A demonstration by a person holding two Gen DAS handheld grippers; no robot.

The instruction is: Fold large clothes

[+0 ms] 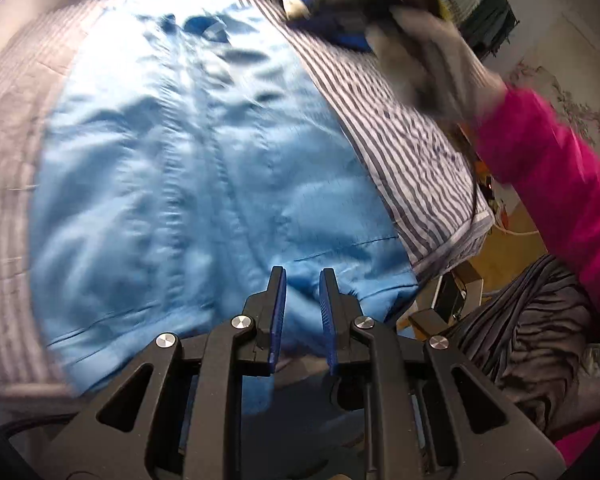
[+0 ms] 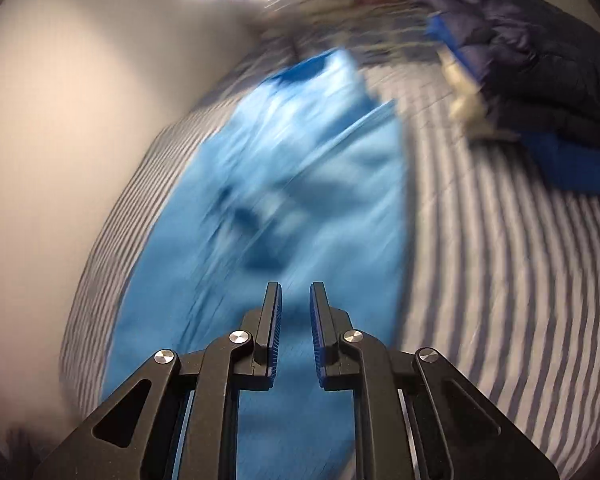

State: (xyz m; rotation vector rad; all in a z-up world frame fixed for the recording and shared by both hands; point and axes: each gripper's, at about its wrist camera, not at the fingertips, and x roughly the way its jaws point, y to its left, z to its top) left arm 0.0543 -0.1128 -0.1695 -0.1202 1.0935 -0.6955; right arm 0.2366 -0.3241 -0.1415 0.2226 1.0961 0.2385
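A striped bedsheet (image 2: 500, 280) covered the bed. On it, toward its far corner, lay a dark quilted jacket (image 2: 540, 60). Beyond the sheet's edge showed a wooden floor (image 1: 508, 240) and a green drying rack (image 1: 488, 20).

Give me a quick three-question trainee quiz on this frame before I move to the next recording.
1. True or false: the light blue garment lies spread on a striped bed sheet.
2. The sleeve reaching in over the bed in the left wrist view is: A green, B bright pink, C white.
3. Fill in: in the right wrist view, the dark quilted jacket sits toward the picture's upper ___ of the garment.

Key: 1 true; 2 B; 3 right.
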